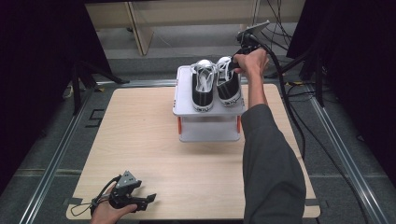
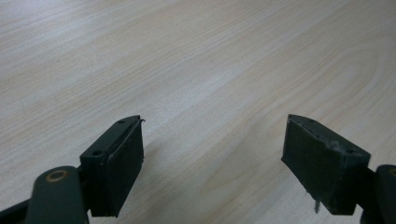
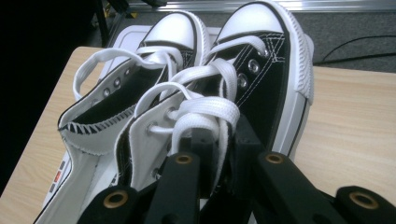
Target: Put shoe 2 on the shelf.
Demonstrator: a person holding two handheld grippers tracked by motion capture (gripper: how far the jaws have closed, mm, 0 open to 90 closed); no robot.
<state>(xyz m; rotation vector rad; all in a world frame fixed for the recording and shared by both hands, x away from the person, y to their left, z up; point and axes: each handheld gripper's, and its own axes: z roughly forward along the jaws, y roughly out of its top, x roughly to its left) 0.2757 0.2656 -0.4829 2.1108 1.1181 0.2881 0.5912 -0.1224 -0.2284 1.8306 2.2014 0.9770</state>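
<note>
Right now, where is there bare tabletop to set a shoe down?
The table is bare left of the white rack, and in front of it up to the left gripper. The rack's top is crowded: both shoes, right gripper clamped on laces.

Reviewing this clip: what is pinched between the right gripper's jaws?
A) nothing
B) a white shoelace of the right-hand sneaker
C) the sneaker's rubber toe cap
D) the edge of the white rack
B: in the right gripper view the right gripper has its jaws closed on the white shoelace.
</note>
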